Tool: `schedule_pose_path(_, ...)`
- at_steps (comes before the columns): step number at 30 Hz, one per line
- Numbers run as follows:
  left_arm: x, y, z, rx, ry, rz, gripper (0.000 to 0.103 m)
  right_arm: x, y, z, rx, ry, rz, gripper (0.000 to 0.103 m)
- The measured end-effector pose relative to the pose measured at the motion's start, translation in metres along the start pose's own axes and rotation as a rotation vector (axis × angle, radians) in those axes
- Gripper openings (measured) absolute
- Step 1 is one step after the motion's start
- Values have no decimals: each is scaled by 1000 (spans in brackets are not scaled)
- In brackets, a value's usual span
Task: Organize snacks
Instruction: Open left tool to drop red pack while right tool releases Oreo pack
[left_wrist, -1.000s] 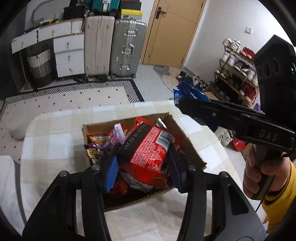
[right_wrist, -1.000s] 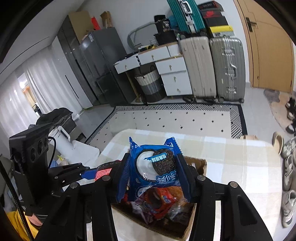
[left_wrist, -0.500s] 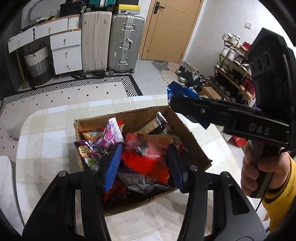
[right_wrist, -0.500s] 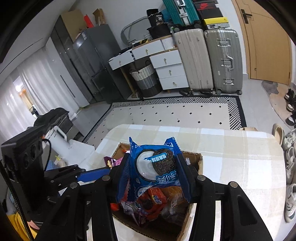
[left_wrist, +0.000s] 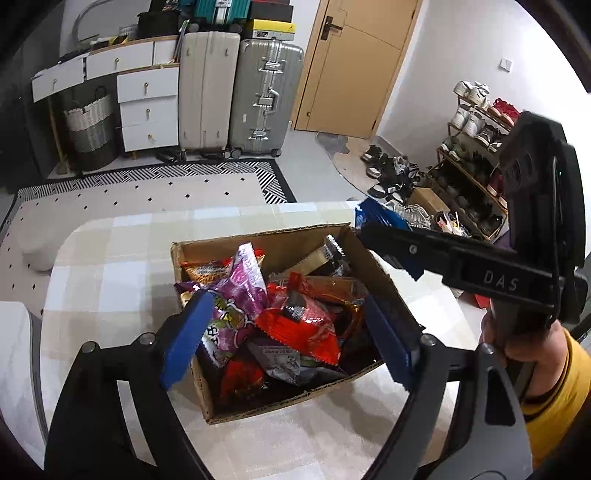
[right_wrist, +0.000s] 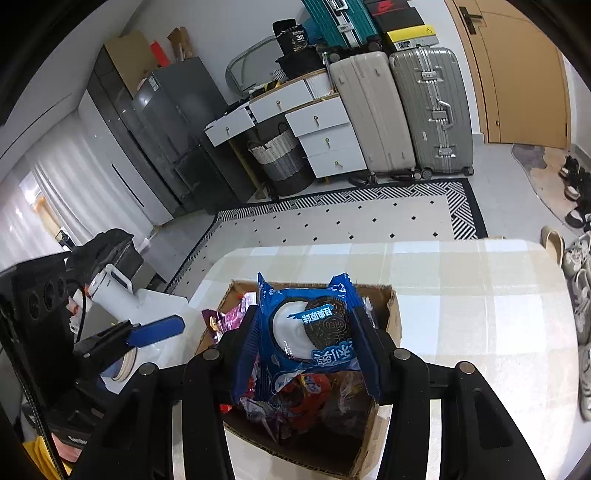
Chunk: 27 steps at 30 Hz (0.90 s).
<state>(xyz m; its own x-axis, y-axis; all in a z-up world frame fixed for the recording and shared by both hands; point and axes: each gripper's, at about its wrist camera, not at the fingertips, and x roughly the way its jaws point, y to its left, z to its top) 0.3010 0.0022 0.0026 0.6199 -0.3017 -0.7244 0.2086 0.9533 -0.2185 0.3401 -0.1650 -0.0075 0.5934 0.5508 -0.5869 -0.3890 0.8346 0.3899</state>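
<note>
Cardboard box (left_wrist: 280, 243) holds mixed snack packets (left_wrist: 295, 325).

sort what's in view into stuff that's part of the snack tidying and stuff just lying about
Part of the job:
- box
- red packet
- purple packet
- Oreo pack
- left gripper
- right gripper

Lying about:
- suitcases
- drawers
- basket
- shoe rack
- rug

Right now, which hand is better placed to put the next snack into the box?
Right. The right gripper already holds the blue cookie packet above the cardboard box. The left gripper has just been opening and holds nothing.
</note>
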Motion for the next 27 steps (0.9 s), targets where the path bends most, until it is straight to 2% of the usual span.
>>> schedule_pose_path(11, -44, 13, 0, -19, -62, 34, 82, -7, 10, 6, -33, -16, -7, 49)
schedule_pose_path(19, -57, 23, -5, -46, -61, 47, 82, 11, 11, 7, -36, 24, -28, 49)
schedule_pose_path(23, -68, 31, -11, -89, -95, 70, 82, 18, 9, 7, -22, 34, -64, 56)
schedule_pose_path(27, -69, 33, -19, -91, -73, 70, 82, 27, 8, 5, -14, 59, -70, 56)
